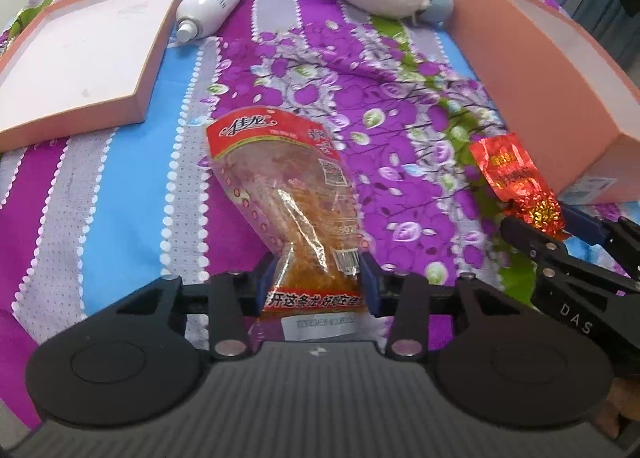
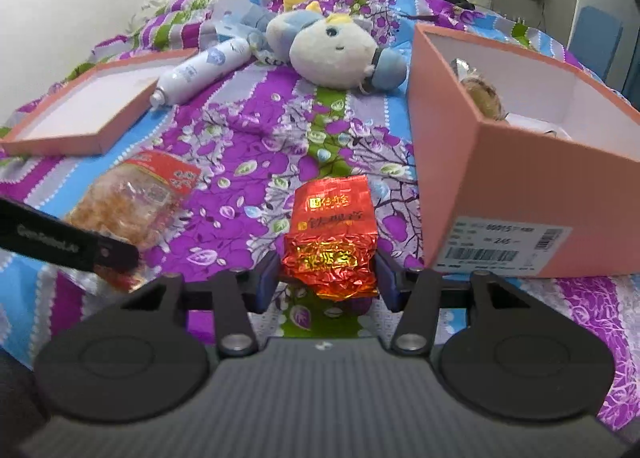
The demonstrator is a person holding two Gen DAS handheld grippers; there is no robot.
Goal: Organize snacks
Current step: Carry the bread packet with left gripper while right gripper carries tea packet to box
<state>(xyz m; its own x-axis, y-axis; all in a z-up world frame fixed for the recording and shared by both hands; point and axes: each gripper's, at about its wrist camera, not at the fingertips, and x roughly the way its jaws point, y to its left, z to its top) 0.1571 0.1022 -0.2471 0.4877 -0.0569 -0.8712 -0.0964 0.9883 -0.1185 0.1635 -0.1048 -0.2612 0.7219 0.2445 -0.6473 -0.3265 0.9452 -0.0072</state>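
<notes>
Low in both frames, your left gripper [image 1: 316, 278] jaws pinch the clear snack bag [image 1: 288, 194] by its tail and your right gripper [image 2: 328, 278] jaws clamp the crinkly red foil packet [image 2: 330, 234], so either slick wrapper may slip out before reaching the pink box [image 2: 500, 162].

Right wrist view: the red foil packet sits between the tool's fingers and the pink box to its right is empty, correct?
Not quite. The pink box is not empty; the right wrist view shows something inside it. The red foil packet does sit between the right tool fingers.
</notes>
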